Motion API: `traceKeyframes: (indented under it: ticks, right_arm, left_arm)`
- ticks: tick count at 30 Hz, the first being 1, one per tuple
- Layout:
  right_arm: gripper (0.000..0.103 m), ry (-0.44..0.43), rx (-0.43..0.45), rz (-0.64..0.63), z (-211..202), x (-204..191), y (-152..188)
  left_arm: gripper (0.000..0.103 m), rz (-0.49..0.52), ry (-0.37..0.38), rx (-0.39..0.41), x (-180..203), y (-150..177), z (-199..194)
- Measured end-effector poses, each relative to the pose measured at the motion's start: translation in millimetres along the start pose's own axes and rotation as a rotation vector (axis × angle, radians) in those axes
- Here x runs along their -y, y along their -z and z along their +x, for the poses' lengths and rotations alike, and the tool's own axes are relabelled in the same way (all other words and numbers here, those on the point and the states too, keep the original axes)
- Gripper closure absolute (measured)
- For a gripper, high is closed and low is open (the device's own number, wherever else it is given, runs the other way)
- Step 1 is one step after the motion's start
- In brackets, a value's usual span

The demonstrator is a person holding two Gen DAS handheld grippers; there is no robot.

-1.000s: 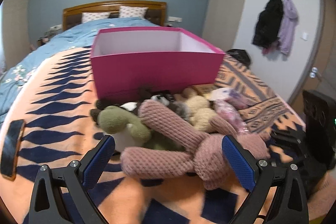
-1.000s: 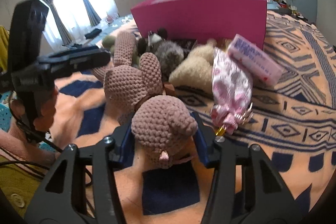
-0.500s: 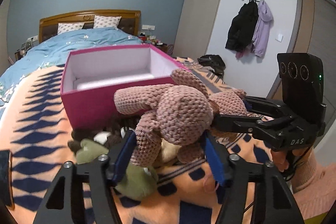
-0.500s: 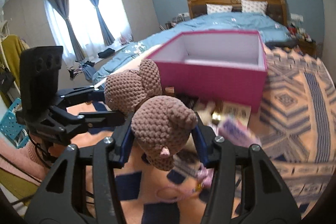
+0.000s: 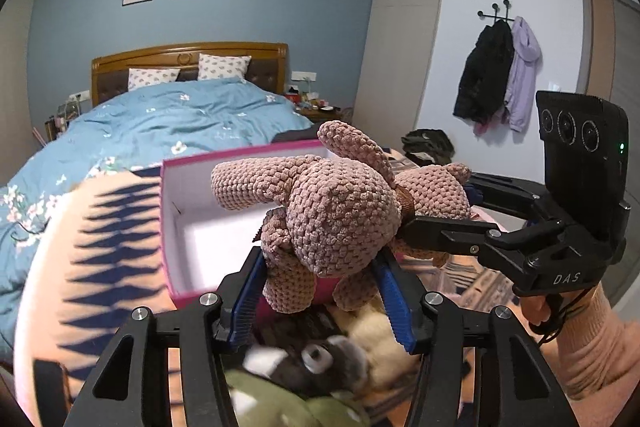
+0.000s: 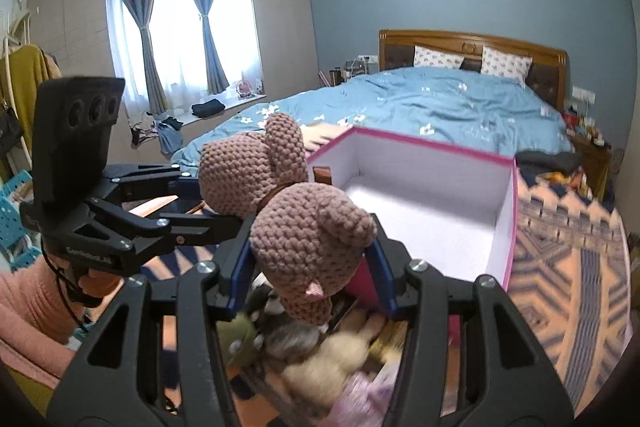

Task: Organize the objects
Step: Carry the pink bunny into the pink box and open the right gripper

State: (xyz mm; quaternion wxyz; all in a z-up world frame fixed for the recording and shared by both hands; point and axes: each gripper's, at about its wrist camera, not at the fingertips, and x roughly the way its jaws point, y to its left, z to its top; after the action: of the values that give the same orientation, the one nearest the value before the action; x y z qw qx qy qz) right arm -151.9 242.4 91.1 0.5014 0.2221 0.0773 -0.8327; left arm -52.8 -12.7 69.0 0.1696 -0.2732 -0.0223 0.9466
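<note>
A pink crocheted plush toy hangs in the air between both grippers. My left gripper is shut on its body, and my right gripper is shut on its head. The toy is held just in front of and above the near wall of an open pink box with a white inside, also seen in the right wrist view. The box looks empty. Each gripper shows in the other's view, the right one and the left one.
Below the grippers lie a green plush, a grey-and-white plush and a cream plush on the orange patterned blanket. A blue-quilted bed stands behind the box. Coats hang on the right wall.
Both grippers have lifted the pink plush off the pile and carried it up toward the box. The left gripper, open a second ago, has shut on the toy's body.
</note>
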Motion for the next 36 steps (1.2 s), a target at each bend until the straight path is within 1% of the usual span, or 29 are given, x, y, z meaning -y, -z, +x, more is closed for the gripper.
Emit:
traceKeyframes:
  ticks: [4,9,16,19,21,24,27,30,33,34,35,36]
  right_arm:
    - [0.05,0.001,-0.007,-0.004,19.6,11.3,-15.6]
    - [0.05,0.009,-0.052,-0.023,47.4,19.8,-23.6]
    - [0.05,-0.005,-0.133,-0.011,88.6,40.2,-19.0]
    - [0.05,-0.014,-0.165,0.003,102.3,46.5,-14.6]
    - [0.05,-0.02,-0.186,0.012,110.5,50.7,-11.9]
    - [0.049,-0.024,-0.235,0.007,124.4,53.2,-7.2]
    - [0.049,-0.032,-0.282,-0.005,138.3,52.6,-2.1]
    - [0.049,-0.006,-0.332,-0.018,153.7,53.5,4.6]
    - [0.045,-0.002,-0.331,0.037,156.4,62.4,4.1]
    - [0.04,0.017,-0.329,0.047,156.0,65.1,3.8]
    - [0.037,0.032,-0.323,0.059,154.5,66.0,4.5]
    - [0.037,0.03,-0.319,0.078,154.1,69.1,3.4]
  left_arm:
    - [0.047,-0.001,-0.035,-0.01,-11.1,-9.6,13.6]
    - [0.047,-0.036,-0.044,-0.052,-33.8,-12.6,36.8]
    - [0.047,-0.075,-0.066,-0.122,-54.1,-6.0,65.5]
    - [0.047,-0.078,-0.085,-0.146,-58.8,-3.3,73.7]
    - [0.047,-0.066,-0.113,-0.158,-58.8,-0.4,77.5]
    - [0.047,-0.019,-0.15,-0.168,-54.9,2.8,80.9]
    - [0.047,0.009,-0.161,-0.168,-48.0,5.7,80.4]
    - [0.047,0.02,-0.172,-0.163,-44.6,6.9,79.6]
    - [0.047,0.012,-0.171,-0.151,-44.2,7.6,76.1]
    - [0.047,0.006,-0.169,-0.146,-44.7,8.3,74.1]
    - [0.047,0.001,-0.168,-0.143,-45.9,8.3,72.8]
    - [0.047,-0.008,-0.17,-0.137,-46.9,8.6,71.0]
